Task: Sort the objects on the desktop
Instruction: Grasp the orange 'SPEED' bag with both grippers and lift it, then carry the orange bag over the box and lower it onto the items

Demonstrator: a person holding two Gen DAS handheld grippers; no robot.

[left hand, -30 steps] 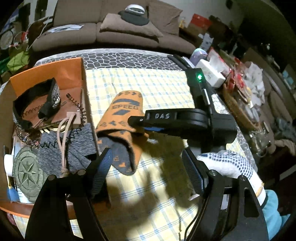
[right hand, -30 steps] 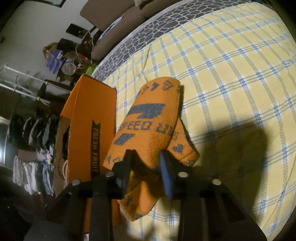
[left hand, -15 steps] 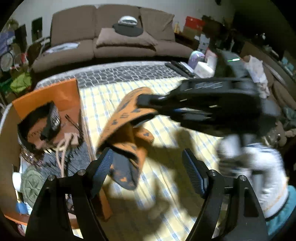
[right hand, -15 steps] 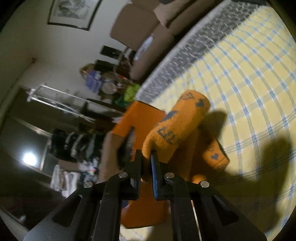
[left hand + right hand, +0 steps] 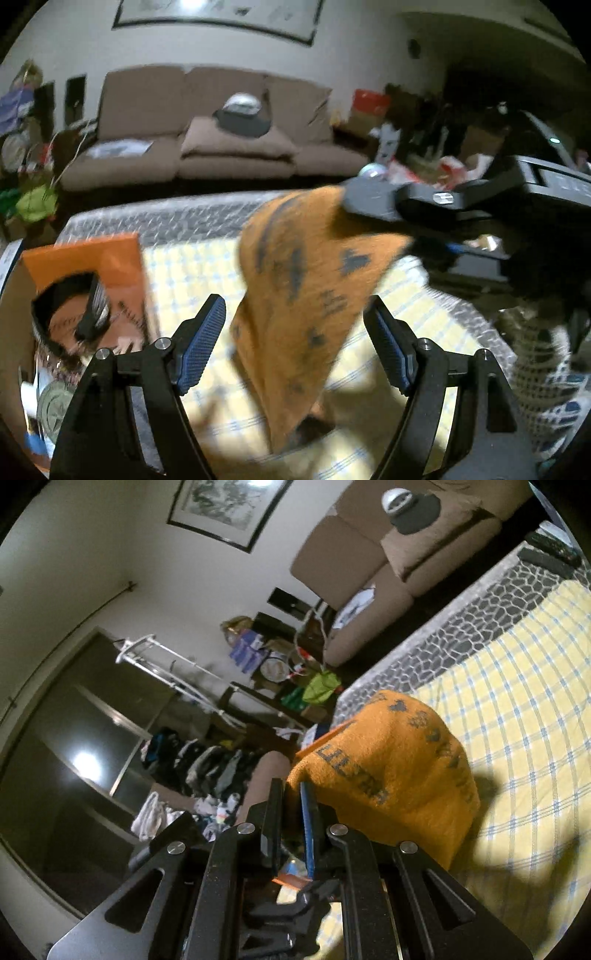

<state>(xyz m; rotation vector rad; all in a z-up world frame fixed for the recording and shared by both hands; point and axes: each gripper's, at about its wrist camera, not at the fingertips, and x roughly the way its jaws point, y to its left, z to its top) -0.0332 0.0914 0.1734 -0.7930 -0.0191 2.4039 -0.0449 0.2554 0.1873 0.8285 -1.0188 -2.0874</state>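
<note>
My right gripper is shut on an orange sock with dark grey print and holds it in the air above the yellow checked tablecloth. In the left wrist view the sock hangs from the right gripper, with its toe end low between my left fingers. My left gripper is open and empty, close to the hanging sock. An orange cardboard box at the left holds a black strap, grey socks and a round compass patch.
A brown sofa stands beyond the table. Clutter fills a side table at the right. Remote controls lie at the table's far edge. A clothes rack and piles of clothes are to the left.
My right gripper closed on the orange sock and lifted it off the tablecloth. The sock now hangs in the air. Both cameras have tilted upward.
</note>
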